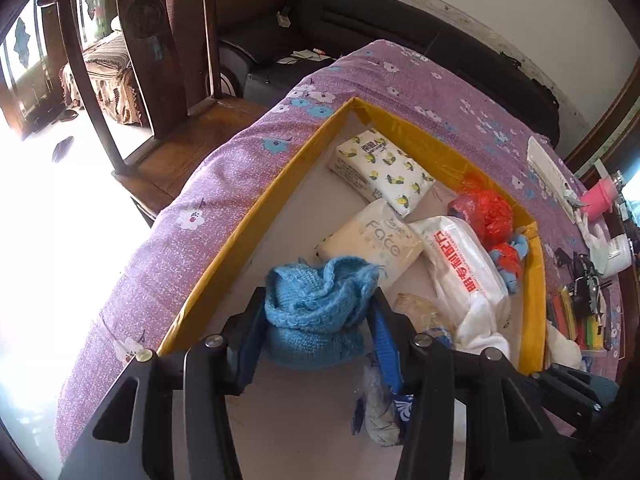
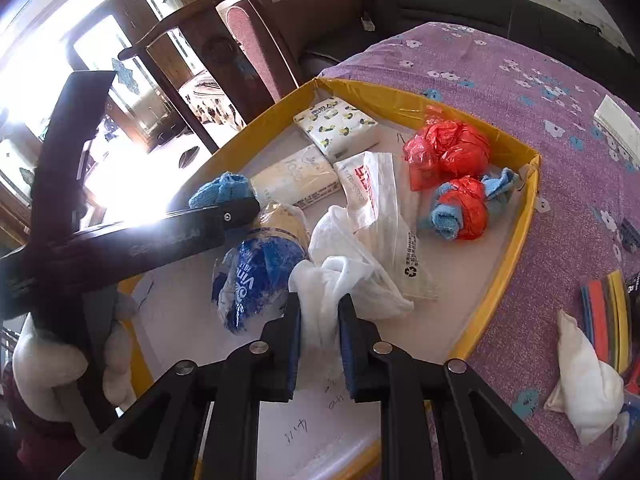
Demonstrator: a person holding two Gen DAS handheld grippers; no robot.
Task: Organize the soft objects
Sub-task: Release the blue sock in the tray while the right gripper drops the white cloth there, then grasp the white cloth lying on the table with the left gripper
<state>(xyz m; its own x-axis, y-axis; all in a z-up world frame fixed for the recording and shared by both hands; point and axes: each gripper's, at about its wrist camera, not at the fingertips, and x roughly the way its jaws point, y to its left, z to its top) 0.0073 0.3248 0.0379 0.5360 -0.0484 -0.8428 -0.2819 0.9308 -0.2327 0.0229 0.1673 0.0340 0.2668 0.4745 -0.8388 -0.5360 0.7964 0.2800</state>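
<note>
A purple floral bedspread (image 1: 240, 160) carries a yellow-rimmed box (image 1: 256, 208). Left wrist view: the left gripper (image 1: 316, 316) pinches a blue knitted cloth (image 1: 316, 300) inside the box. Right wrist view: the right gripper (image 2: 319, 320) clamps a white cloth (image 2: 324, 292) near 2 red bags (image 2: 448, 148).

Tray (image 2: 516, 216) near-left floor bare; tissue packs (image 2: 336, 126), red bags (image 2: 446, 150) crowd far end.

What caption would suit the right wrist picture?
Right gripper pinches a white cloth over the yellow-rimmed box of soft items.
</note>
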